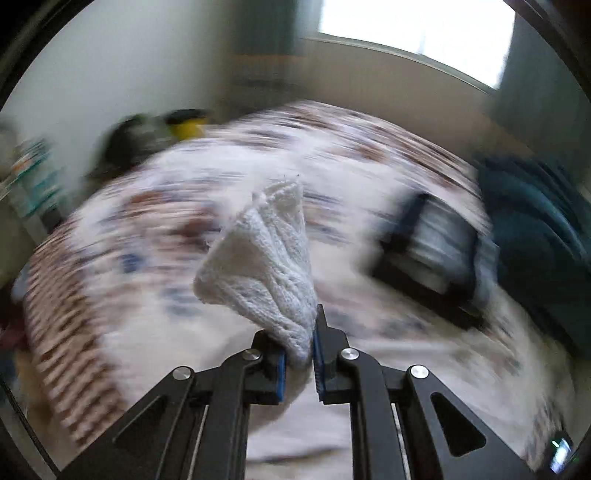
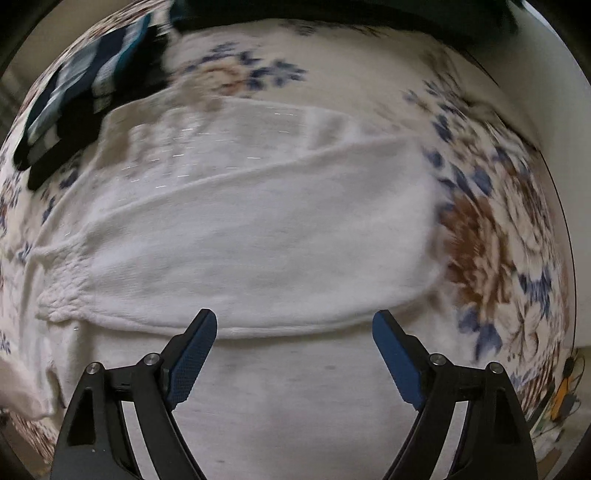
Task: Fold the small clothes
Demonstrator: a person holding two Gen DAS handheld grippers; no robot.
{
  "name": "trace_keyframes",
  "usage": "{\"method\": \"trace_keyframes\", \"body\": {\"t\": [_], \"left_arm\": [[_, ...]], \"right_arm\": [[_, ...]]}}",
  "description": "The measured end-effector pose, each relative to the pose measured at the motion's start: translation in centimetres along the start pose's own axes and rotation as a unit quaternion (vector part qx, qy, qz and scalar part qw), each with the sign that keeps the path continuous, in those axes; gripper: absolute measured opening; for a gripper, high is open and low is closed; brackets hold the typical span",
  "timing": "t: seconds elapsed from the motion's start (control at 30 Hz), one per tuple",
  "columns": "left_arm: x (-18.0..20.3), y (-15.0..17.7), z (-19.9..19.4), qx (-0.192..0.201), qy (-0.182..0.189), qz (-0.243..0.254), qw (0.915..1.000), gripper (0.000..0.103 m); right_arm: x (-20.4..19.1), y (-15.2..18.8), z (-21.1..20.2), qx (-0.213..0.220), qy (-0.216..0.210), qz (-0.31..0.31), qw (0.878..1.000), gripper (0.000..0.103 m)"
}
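Both wrist views close above the floral bedspread (image 2: 491,236) (shared ground).

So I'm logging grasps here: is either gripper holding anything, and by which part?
The left gripper pinches a bunched end of the white knit garment. The right gripper is open and holds nothing.

- I see daylight glaring white from the window (image 1: 417,33).
- Motion blur smears the floral bedspread (image 1: 110,229) in both views.
- Fisheye edges curve and darken.
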State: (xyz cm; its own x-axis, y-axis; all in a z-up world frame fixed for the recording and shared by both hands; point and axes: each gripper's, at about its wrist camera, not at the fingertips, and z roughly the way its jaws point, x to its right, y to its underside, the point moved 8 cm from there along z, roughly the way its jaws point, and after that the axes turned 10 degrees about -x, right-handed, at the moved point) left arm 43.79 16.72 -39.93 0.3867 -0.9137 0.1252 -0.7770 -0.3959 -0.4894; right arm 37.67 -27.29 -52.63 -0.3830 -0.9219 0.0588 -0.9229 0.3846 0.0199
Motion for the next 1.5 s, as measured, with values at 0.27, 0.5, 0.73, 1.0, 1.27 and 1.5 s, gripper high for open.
{"method": "trace_keyframes", "body": {"t": [0.27, 0.5, 0.73, 1.0, 1.27, 1.5], "left_arm": [[24.3, 9.3, 4.4, -0.081, 0.107, 0.169, 0.9765, 0.009], [31.5, 16.5, 7.8, -0.194, 0.136, 0.212, 0.9483, 0.030], [19.8, 14.3, 5.8, -0.142, 0.043, 0.164, 0.9753, 0.091], [4.2, 15.8, 7.3, -0.185, -0.115, 0.089, 0.9720, 0.091], [0.6, 16.9, 7.6, -0.195, -0.134, 0.054, 0.9701, 0.091], [1.9, 15.1, 7.9, -0.180, -0.113, 0.063, 0.9751, 0.091]], "right_arm": [[11.2, -0.3, 2.4, -0.027, -0.010, 0.091, 0.995, 0.088], [15.7, -1.2, 1.3, -0.033, -0.083, 0.117, 0.989, 0.088], [11.1, -4.1, -2.2, -0.015, -0.220, 0.096, 0.971, 0.088], [2.8, -8.6, 3.1, -0.088, -0.302, 0.141, 0.939, 0.088], [1.3, -9.9, 2.5, -0.035, -0.213, 0.083, 0.973, 0.012], [8.5, -9.0, -0.9, 0.035, -0.171, 0.088, 0.981, 0.012]]}}
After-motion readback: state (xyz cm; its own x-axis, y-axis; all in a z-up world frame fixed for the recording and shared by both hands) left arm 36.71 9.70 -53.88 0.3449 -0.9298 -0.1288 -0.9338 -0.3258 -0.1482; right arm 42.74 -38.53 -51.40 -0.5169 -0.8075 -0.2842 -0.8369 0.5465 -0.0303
